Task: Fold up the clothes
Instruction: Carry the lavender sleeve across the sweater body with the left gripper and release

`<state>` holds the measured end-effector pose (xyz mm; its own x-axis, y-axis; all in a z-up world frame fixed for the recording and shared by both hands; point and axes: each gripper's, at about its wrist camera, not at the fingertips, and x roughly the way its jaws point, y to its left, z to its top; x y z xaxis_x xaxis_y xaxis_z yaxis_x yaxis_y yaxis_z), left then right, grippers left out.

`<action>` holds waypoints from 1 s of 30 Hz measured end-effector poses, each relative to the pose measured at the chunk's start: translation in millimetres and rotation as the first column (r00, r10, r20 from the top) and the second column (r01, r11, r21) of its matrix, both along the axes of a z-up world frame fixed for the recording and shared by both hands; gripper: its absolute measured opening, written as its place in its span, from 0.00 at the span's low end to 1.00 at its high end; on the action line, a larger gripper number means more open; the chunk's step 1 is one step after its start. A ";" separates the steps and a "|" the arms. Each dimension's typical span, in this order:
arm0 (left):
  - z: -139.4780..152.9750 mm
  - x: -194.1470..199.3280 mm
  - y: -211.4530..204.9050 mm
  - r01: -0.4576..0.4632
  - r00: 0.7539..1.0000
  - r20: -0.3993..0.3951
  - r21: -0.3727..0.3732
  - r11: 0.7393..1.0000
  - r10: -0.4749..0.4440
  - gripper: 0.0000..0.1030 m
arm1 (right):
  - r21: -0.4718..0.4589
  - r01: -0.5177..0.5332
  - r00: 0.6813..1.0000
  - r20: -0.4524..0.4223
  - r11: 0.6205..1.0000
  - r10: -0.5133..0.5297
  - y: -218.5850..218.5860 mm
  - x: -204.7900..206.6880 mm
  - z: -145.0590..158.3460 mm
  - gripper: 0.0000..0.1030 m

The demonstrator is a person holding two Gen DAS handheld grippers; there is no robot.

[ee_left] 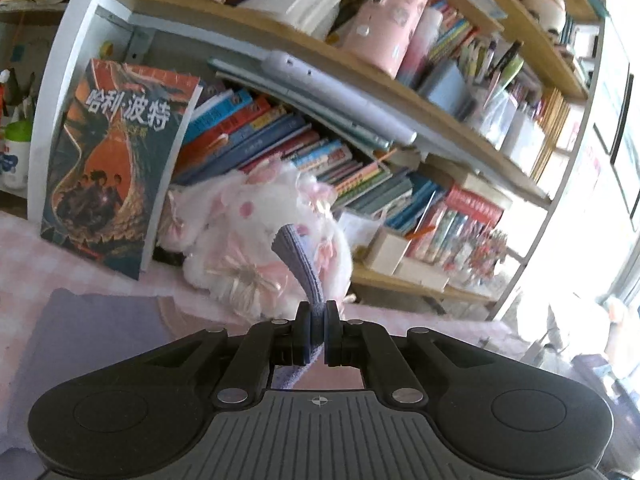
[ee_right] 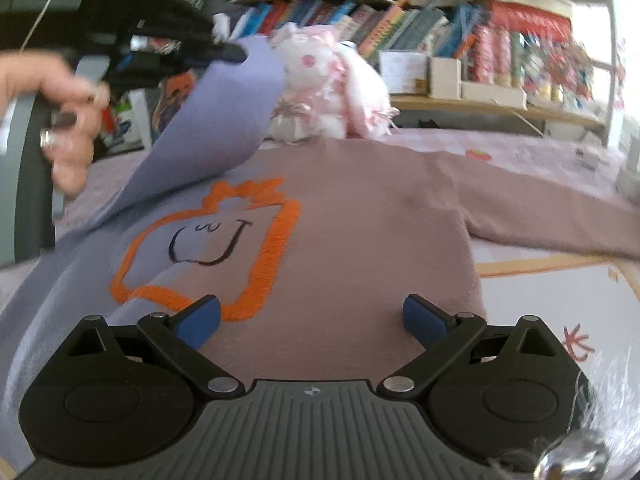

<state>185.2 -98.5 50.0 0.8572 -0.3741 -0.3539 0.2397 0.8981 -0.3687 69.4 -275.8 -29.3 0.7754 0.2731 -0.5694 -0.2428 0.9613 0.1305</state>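
A lilac-pink sweater (ee_right: 360, 216) with an orange outlined figure (ee_right: 256, 240) lies flat on the table, its right sleeve (ee_right: 552, 216) stretched out to the right. My left gripper (ee_left: 318, 312) is shut on the cuff of the left sleeve (ee_left: 298, 256), which sticks up between its pads. In the right wrist view that left gripper (ee_right: 234, 53) holds the sleeve (ee_right: 224, 120) lifted over the sweater's upper left, with a hand (ee_right: 68, 120) on its handle. My right gripper (ee_right: 312, 318) stands open just above the sweater's lower hem, nothing between its blue pads (ee_right: 200, 318).
A white and pink plush toy (ee_right: 332, 84) sits at the table's far edge, behind the sweater. Behind it a bookshelf (ee_left: 360, 80) packed with books runs across the back. A large book (ee_left: 116, 168) leans against the shelf's left end. A checked cloth (ee_right: 540, 152) covers the table.
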 end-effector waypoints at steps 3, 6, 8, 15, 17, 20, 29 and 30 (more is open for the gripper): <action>-7.2 3.5 -4.9 -0.005 1.000 -0.020 0.017 1.000 0.005 0.04 | 0.005 0.008 1.000 0.000 1.000 -0.008 -0.9 -0.1 0.4 0.95; -13.8 7.6 -10.7 -0.006 0.999 -0.047 0.026 1.000 0.007 0.07 | -0.029 -0.005 1.000 -0.002 1.000 0.005 4.8 -0.3 0.1 0.95; -17.7 11.7 -16.0 0.014 0.997 -0.077 0.023 1.000 -0.013 0.27 | -0.053 -0.014 1.000 -0.002 0.999 0.014 8.7 -0.5 -0.1 0.95; -6.3 -1.8 -19.0 0.179 0.982 -0.067 0.022 0.984 -0.178 0.57 | -0.072 -0.016 1.000 -0.006 0.997 0.016 10.1 0.1 -1.5 0.95; -2.5 -12.4 -8.9 0.185 0.981 -0.057 0.036 0.982 -0.183 0.58 | -0.083 -0.014 1.000 -0.008 0.996 0.014 11.3 0.3 -1.8 0.96; -1.5 -35.9 13.2 0.166 0.986 -0.048 0.133 0.977 -0.161 0.58 | -0.107 -0.014 1.000 -0.008 0.994 0.013 14.7 0.2 -2.3 0.96; -32.5 -120.1 99.2 -0.001 0.997 -0.064 0.411 0.912 0.030 0.62 | -0.120 -0.014 1.000 -0.007 0.993 0.013 16.4 -0.3 -2.9 0.96; -35.2 -127.8 107.8 -0.020 0.996 -0.066 0.410 0.912 0.051 0.63 | -0.121 -0.013 1.000 -0.007 0.993 0.013 16.6 -0.4 -3.0 0.96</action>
